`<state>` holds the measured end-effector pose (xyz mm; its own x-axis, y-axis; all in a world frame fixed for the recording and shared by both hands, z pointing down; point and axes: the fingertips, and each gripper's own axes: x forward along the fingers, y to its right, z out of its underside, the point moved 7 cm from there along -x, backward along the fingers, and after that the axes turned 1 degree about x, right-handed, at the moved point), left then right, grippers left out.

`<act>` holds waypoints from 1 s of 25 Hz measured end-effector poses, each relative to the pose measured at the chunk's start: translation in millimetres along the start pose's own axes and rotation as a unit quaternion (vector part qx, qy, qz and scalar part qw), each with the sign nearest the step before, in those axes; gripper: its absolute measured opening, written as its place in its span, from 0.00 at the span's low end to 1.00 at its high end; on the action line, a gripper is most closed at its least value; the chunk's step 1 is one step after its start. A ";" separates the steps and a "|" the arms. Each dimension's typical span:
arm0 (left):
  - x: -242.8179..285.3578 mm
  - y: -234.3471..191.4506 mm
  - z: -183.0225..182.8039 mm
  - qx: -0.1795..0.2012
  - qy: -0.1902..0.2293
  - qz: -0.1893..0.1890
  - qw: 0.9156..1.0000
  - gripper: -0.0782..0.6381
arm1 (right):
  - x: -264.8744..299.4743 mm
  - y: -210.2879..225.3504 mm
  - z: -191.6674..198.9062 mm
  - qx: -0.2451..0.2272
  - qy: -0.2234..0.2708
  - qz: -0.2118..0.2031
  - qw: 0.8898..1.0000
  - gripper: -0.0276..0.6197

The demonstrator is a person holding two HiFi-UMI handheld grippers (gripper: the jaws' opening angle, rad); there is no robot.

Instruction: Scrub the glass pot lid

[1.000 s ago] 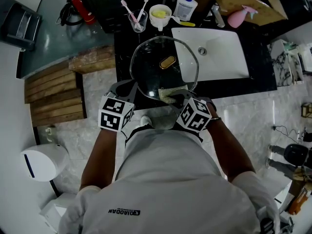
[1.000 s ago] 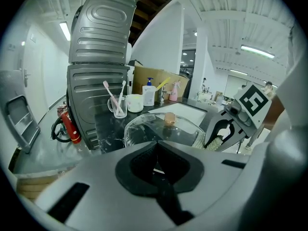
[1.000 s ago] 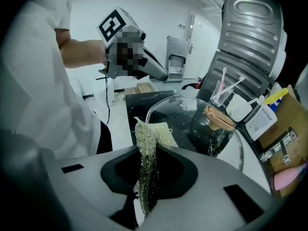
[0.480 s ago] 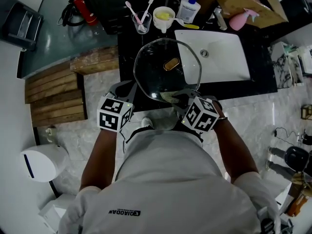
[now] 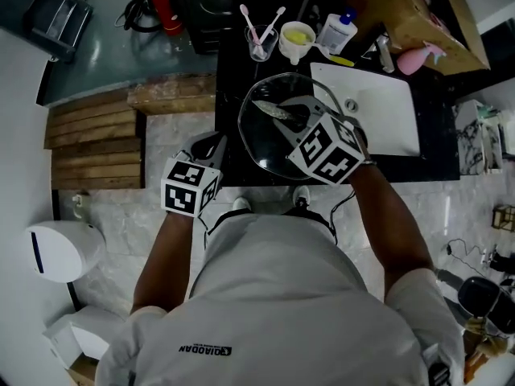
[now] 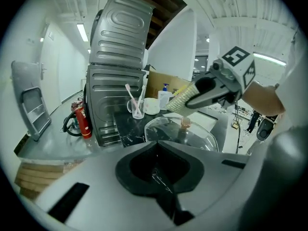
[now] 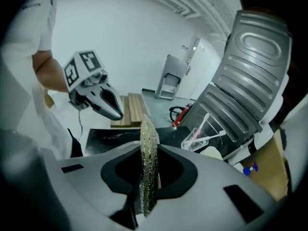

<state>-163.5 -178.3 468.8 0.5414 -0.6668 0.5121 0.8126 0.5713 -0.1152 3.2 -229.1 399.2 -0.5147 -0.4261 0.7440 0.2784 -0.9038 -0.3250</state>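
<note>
Sponge (image 7: 148,162) over lid (image 5: 261,145), rim seemingly clamped

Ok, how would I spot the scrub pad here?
Start at the black counter beside the white sink. A round glass lid is held over it, and the scrub pad sits over its middle, pinched in the right claw. It's the only flat, speckled yellow-green strip there.

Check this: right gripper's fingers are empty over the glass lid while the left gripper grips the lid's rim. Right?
Not quite: the fingers are not empty. The right gripper is shut on a scouring pad, which stands edge-on between its fingers in the right gripper view. The rest holds: it is over the glass lid while the left gripper grips the lid's rim.
</note>
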 end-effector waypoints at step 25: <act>-20.4 -27.8 8.2 -0.047 0.017 -0.043 0.998 0.13 | 146.9 -3.4 -3.7 -0.080 -0.154 -0.131 0.976 0.17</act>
<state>-198.9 -176.7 468.6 0.4753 -0.7279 0.4942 0.8717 0.4656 -0.1526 -76.4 -288.7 507.4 -0.2768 -0.1687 0.9460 0.0270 -0.9855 -0.1678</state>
